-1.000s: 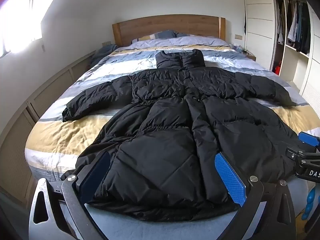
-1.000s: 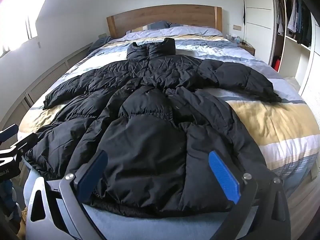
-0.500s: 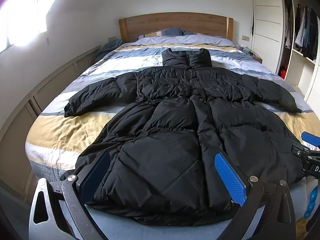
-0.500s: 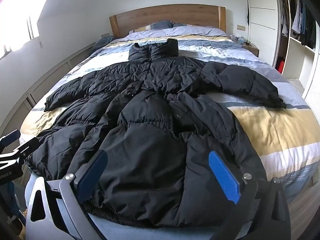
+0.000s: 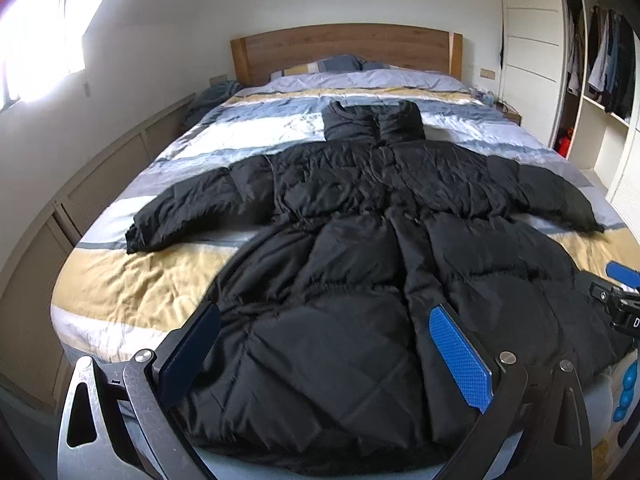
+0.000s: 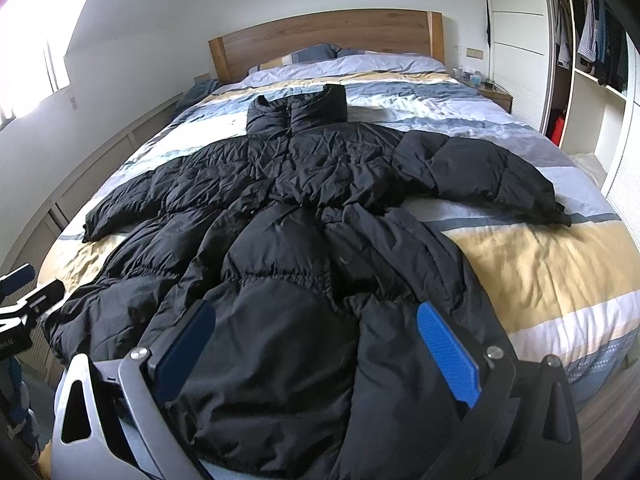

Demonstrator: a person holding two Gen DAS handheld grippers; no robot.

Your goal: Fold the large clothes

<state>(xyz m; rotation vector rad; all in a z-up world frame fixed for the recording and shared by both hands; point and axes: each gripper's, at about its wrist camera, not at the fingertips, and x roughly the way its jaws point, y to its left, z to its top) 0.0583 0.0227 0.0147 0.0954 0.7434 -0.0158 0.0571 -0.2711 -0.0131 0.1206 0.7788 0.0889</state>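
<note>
A black padded coat (image 5: 360,264) lies spread flat, front up, on a striped bed (image 5: 132,288). Its long axis runs from the hem at the foot edge to the collar (image 5: 374,122) pointing at the wooden headboard (image 5: 344,50); both sleeves stretch sideways toward the bed's long edges. The left sleeve (image 5: 200,204) ends near the left edge, the right sleeve (image 6: 492,172) near the right edge.

The left gripper (image 5: 324,344) hovers at the foot edge over the hem's left half, jaws spread wide and holding nothing. The right gripper (image 6: 316,340) hangs over the hem's right half, equally wide and empty. Each tool appears at the margin of the other's view, so the two stand side by side along the foot edge. The coat thus lies straight ahead of both, hem nearest, collar farthest.

Judged from this layout, folding has not begun: each sleeve is nearer its same-side gripper, and either a sleeve or a hem corner is a likely first hold. The coat's puffy bulk may resist a flat crease.

Pillows (image 5: 340,65) lie against the headboard, well clear of the collar. An open wardrobe (image 5: 600,64) stands beyond the right edge, low panelled cabinets (image 5: 80,200) along the left. Nothing rests on the coat or blocks the approach.
</note>
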